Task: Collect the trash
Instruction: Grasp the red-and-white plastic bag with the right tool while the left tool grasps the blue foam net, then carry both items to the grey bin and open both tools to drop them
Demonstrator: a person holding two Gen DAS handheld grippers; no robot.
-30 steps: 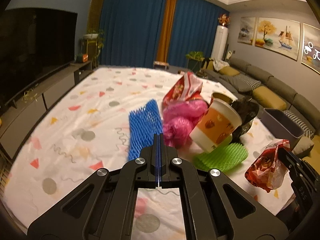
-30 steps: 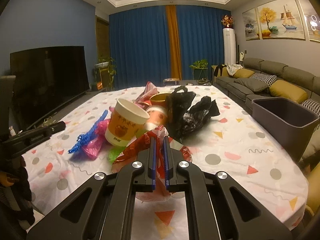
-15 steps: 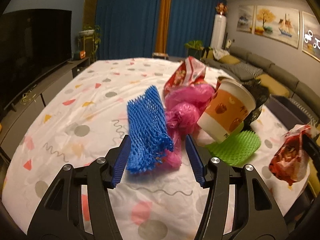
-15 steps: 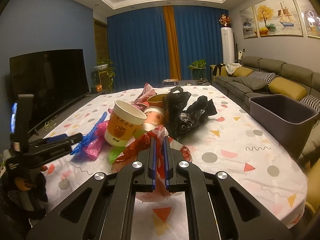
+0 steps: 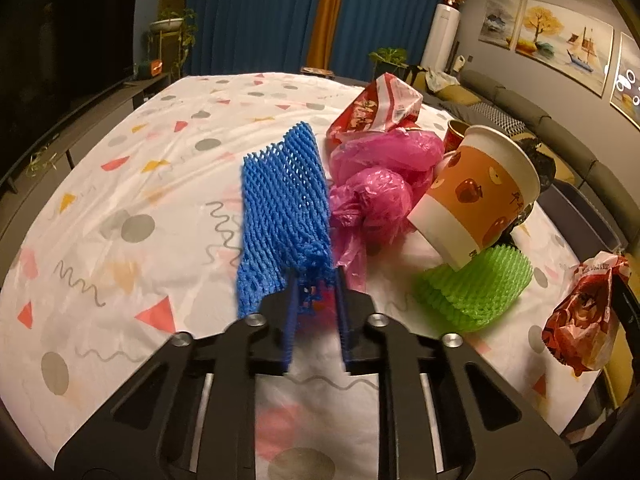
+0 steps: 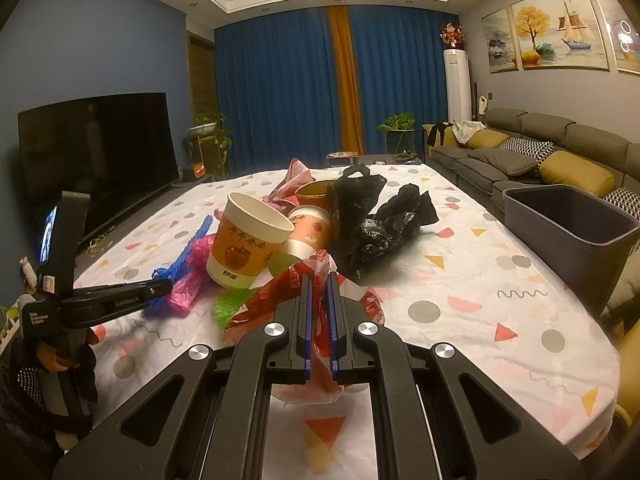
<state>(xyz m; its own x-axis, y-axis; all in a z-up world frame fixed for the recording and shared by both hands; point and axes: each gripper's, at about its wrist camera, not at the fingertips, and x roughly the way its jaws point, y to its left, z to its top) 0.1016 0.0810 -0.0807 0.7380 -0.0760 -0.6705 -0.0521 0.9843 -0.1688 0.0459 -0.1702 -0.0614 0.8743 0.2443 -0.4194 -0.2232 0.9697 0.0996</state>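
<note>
At frame centre, the left gripper (image 5: 316, 286) was closing on the blue net's (image 5: 282, 200) near end; it should bite deep. The right gripper (image 6: 319, 280) pinched the wrapper (image 6: 288, 284).

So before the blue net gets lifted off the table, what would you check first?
1. Left tool around blue net: ok, its jaws are closing on the near end.
2. Pink bag clear of that grip: cannot tell, it lies against the net.
3. Right tool shut on red wrapper: ok.
4. Grey bin open and unblocked: ok.
5. Paper cup steady: not ok, it leans on the green net.
</note>
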